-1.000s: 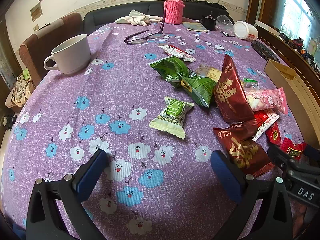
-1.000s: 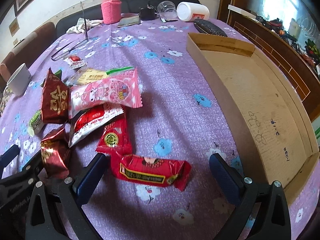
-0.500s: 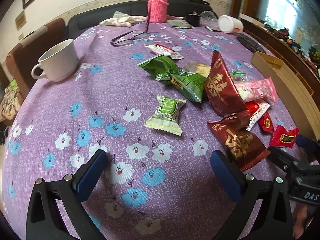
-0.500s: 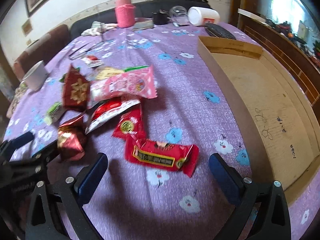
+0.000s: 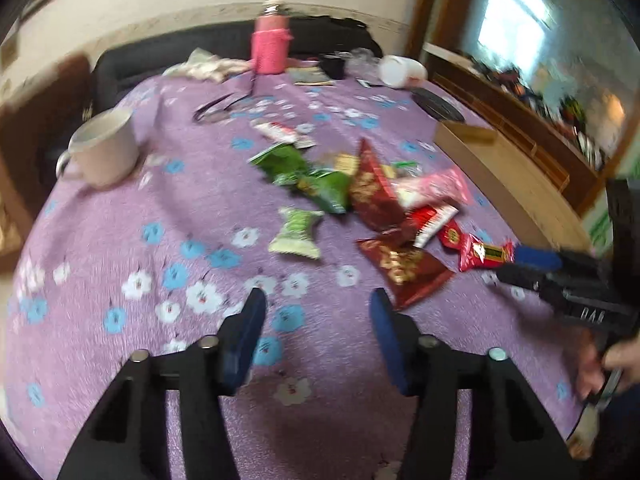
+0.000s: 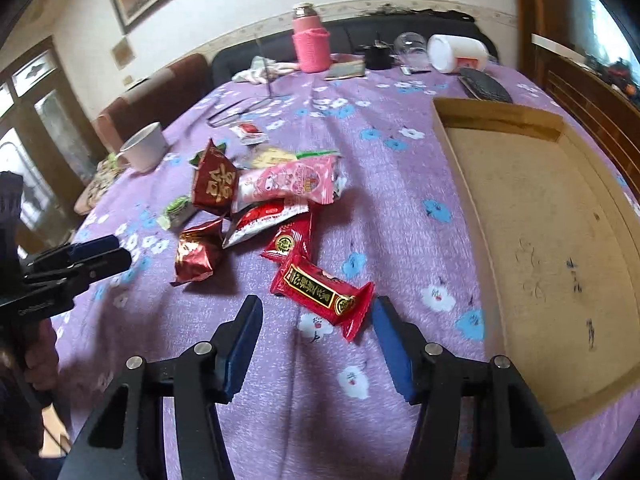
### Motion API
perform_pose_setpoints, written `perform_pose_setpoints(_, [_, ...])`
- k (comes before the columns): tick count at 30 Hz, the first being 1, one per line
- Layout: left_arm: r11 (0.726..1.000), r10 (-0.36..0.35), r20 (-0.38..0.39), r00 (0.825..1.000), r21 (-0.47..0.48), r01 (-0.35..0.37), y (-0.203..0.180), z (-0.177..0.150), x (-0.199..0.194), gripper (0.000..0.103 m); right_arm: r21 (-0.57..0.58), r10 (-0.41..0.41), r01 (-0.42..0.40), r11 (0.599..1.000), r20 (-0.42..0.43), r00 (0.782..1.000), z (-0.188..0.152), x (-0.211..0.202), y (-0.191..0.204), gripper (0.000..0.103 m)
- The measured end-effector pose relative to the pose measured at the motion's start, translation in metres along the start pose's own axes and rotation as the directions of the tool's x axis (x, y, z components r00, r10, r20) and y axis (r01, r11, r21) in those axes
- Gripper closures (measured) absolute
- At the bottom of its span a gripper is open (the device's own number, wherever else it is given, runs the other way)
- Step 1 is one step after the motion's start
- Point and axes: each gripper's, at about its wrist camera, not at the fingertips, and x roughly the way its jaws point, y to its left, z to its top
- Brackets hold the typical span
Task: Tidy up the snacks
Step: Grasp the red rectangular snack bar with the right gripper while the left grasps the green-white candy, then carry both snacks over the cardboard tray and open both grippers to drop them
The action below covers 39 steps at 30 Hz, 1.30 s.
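Snack packets lie in a loose heap on the purple flowered cloth. Among them are a red bar (image 6: 324,292), a shiny dark red pouch (image 6: 198,254), a pink packet (image 6: 288,182), a pale green candy (image 5: 298,230) and green bags (image 5: 316,182). My right gripper (image 6: 316,308) hovers just short of the red bar. Its jaws are closing, the bar's near end lies by the right fingertip, and the pads do not touch it. My left gripper (image 5: 316,304) hangs over bare cloth in front of the heap. Its jaws are closing on nothing. An empty cardboard tray (image 6: 540,240) lies to the right.
A white mug (image 5: 106,150) stands at the left. At the table's far end are a pink bottle (image 5: 270,46), glasses (image 5: 218,108) and a tipped white jar (image 5: 402,70). A wooden sideboard (image 5: 520,120) runs along the right, and a dark sofa stands behind.
Both grippers' jaws have narrowed from wide open. Both cameras have risen and tilted, so more of the room shows. The snacks lie where they were.
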Motion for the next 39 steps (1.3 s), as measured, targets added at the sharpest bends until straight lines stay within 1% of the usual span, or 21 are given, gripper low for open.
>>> perform_pose_setpoints(1, [1.0,0.014,0.002,1.0,0.021,-0.014,-0.004,0.003,0.001,0.052,-0.02,0.013,-0.013,1.0,-0.007,1.0,0.002,0.0,0.0,0.041])
perform_pose_setpoints(3, [0.999,0.035,0.007,0.999,0.029,-0.035,-0.006,0.008,-0.001,0.052,-0.072,0.034,-0.035,0.997,-0.007,0.999,0.007,-0.002,0.003,0.041])
perform_pose_setpoints(5, [0.998,0.056,-0.02,0.998,0.022,-0.055,0.0,0.017,0.007,0.052,-0.117,0.049,-0.05,0.992,-0.006,0.999,0.012,-0.003,0.007,0.041])
perform_pose_setpoints(7, [0.999,0.03,-0.062,0.998,-0.009,-0.031,0.01,0.027,0.015,0.052,-0.159,0.028,-0.033,0.987,-0.029,0.999,0.018,-0.002,0.011,0.041])
perform_pose_setpoints(8, [1.0,0.016,-0.073,0.997,-0.011,-0.017,0.013,0.031,0.018,0.052,-0.172,0.025,-0.03,0.985,-0.03,0.999,0.02,-0.003,0.011,0.041])
perform_pose_setpoints(9, [1.0,0.019,-0.076,0.997,-0.006,-0.02,0.014,0.034,0.021,0.053,-0.187,0.035,-0.039,0.982,-0.029,0.999,0.022,-0.006,0.011,0.041])
perform_pose_setpoints(11, [0.999,0.048,-0.076,0.996,0.029,-0.046,0.013,0.038,0.028,0.06,-0.206,0.048,-0.054,0.977,-0.033,0.998,0.023,-0.011,0.009,0.041])
perform_pose_setpoints(12, [0.998,0.046,-0.085,0.995,0.037,-0.043,0.012,0.04,0.033,0.062,-0.214,0.059,-0.068,0.975,-0.049,0.997,0.024,-0.01,0.007,0.041])
perform_pose_setpoints(14, [0.999,0.033,-0.105,0.994,0.036,-0.029,0.013,0.044,0.042,0.068,-0.223,0.061,-0.074,0.972,-0.067,0.996,0.027,-0.005,0.005,0.041])
perform_pose_setpoints(18, [1.0,0.0,-0.159,0.987,0.027,0.004,0.016,0.048,0.061,0.068,-0.291,0.061,-0.096,0.952,-0.128,0.99,0.028,0.014,0.012,0.042])
perform_pose_setpoints(19, [0.999,-0.004,-0.173,0.985,0.046,0.013,0.014,0.047,0.066,0.068,-0.305,0.052,-0.091,0.948,-0.132,0.99,0.028,0.017,0.013,0.042])
perform_pose_setpoints(20, [0.998,0.001,-0.177,0.984,0.059,0.01,0.013,0.046,0.07,0.068,-0.315,0.036,-0.079,0.946,-0.14,0.99,0.028,0.021,0.014,0.045])
perform_pose_setpoints(21, [0.998,0.011,-0.185,0.983,0.066,0.001,0.013,0.045,0.075,0.068,-0.321,0.036,-0.086,0.943,-0.157,0.987,0.027,0.027,0.014,0.056])
perform_pose_setpoints(22, [0.997,0.018,-0.171,0.985,0.077,-0.005,0.012,0.044,0.077,0.068,-0.325,0.034,-0.087,0.942,-0.165,0.986,0.027,0.03,0.014,0.061])
perform_pose_setpoints(23, [0.996,0.03,-0.165,0.986,0.089,-0.016,0.011,0.044,0.078,0.073,-0.325,0.014,-0.072,0.943,-0.177,0.984,0.025,0.036,0.013,0.075])
perform_pose_setpoints(24, [0.995,0.048,-0.163,0.985,0.095,-0.033,0.011,0.044,0.079,0.075,-0.327,-0.002,-0.06,0.943,-0.185,0.983,0.023,0.038,0.013,0.081])
perform_pose_setpoints(25, [0.995,0.05,-0.159,0.986,0.091,-0.036,0.013,0.044,0.079,0.076,-0.337,-0.007,-0.051,0.94,-0.167,0.986,0.021,0.036,0.015,0.081])
perform_pose_setpoints(26, [0.996,0.046,-0.156,0.987,0.086,-0.033,0.014,0.044,0.079,0.077,-0.334,0.007,-0.065,0.94,-0.174,0.985,0.018,0.036,0.016,0.081])
perform_pose_setpoints(30, [0.996,0.056,-0.13,0.99,0.083,-0.045,0.015,0.042,0.077,0.079,-0.333,-0.005,-0.043,0.942,-0.143,0.99,0.009,0.032,0.023,0.082])
perform_pose_setpoints(34, [0.999,0.031,-0.121,0.992,0.038,-0.027,0.02,0.038,0.069,0.083,-0.249,0.012,-0.037,0.968,-0.1,0.995,0.006,0.023,0.019,0.082])
perform_pose_setpoints(39, [1.0,-0.004,-0.089,0.996,0.002,0.004,0.021,0.034,0.048,0.084,-0.149,0.068,-0.073,0.986,-0.041,0.997,0.002,0.003,0.01,0.082])
